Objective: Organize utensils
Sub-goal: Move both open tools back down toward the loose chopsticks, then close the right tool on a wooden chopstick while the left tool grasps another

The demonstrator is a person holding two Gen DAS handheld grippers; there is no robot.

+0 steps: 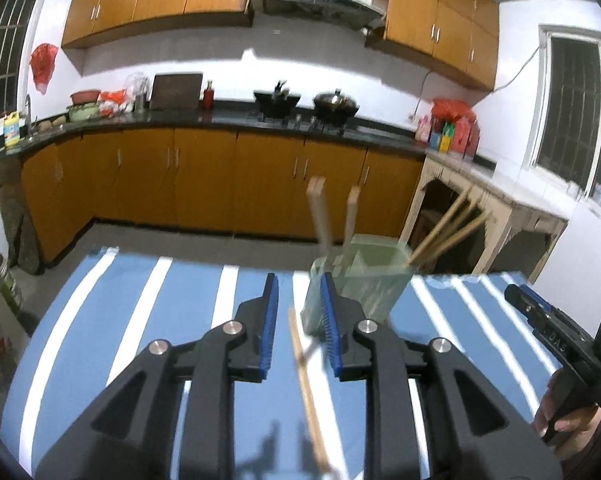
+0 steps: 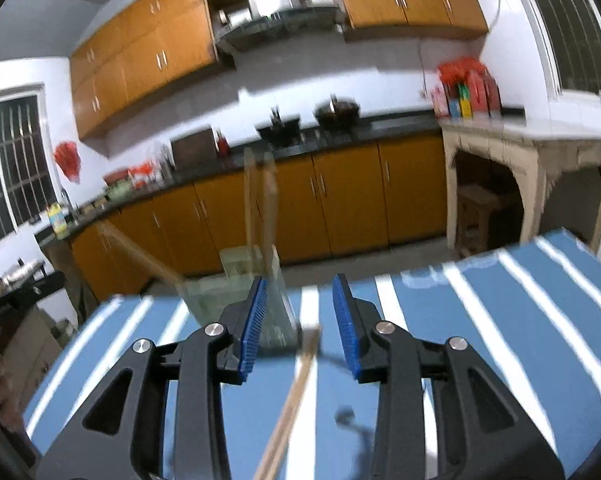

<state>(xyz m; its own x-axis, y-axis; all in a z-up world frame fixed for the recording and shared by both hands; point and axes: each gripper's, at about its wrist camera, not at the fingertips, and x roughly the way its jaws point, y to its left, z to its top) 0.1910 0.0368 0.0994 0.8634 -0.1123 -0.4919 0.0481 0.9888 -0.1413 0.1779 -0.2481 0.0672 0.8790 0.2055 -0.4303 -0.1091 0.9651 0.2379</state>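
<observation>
Chopstick (image 1: 306,392) lies lengthwise, seemingly toward holder (image 1: 364,280).

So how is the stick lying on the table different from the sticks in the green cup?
The loose chopstick lies flat on the striped tablecloth; the chopsticks in the holder lean up and out over its rim. The loose one is alone; those are bunched together. The loose one sits outside the green holder; the others stand in it. All look like wood.
</observation>
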